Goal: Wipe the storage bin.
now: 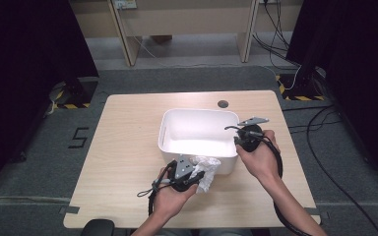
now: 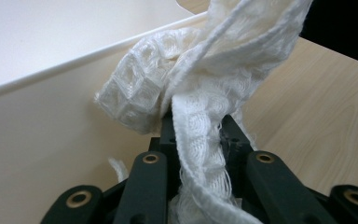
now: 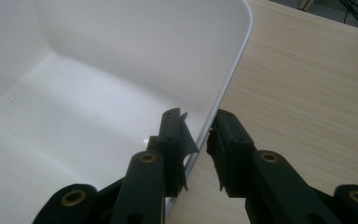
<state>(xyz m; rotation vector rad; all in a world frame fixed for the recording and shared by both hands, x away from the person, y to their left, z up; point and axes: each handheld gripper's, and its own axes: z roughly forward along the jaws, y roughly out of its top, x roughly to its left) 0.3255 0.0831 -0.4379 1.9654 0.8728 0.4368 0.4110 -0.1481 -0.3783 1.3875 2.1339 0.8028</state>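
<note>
Between my left gripper's [image 2: 193, 126] jaws I am clamping a white waffle-weave cloth [image 2: 205, 74], holding it just outside the white plastic bin's [image 1: 197, 150] near wall, while my right gripper [image 3: 196, 135] is pinching the bin's rim, steadying it for loading.

My wooden table [image 1: 128, 147] has a dark round grommet hole [image 1: 222, 103] near its far edge. Past it, on the grey floor, I see a taped number five [image 1: 78, 137], yellow-black hazard tape [image 1: 302, 97], loose black cables [image 1: 325, 123] and pale desk legs [image 1: 128, 44]
</note>
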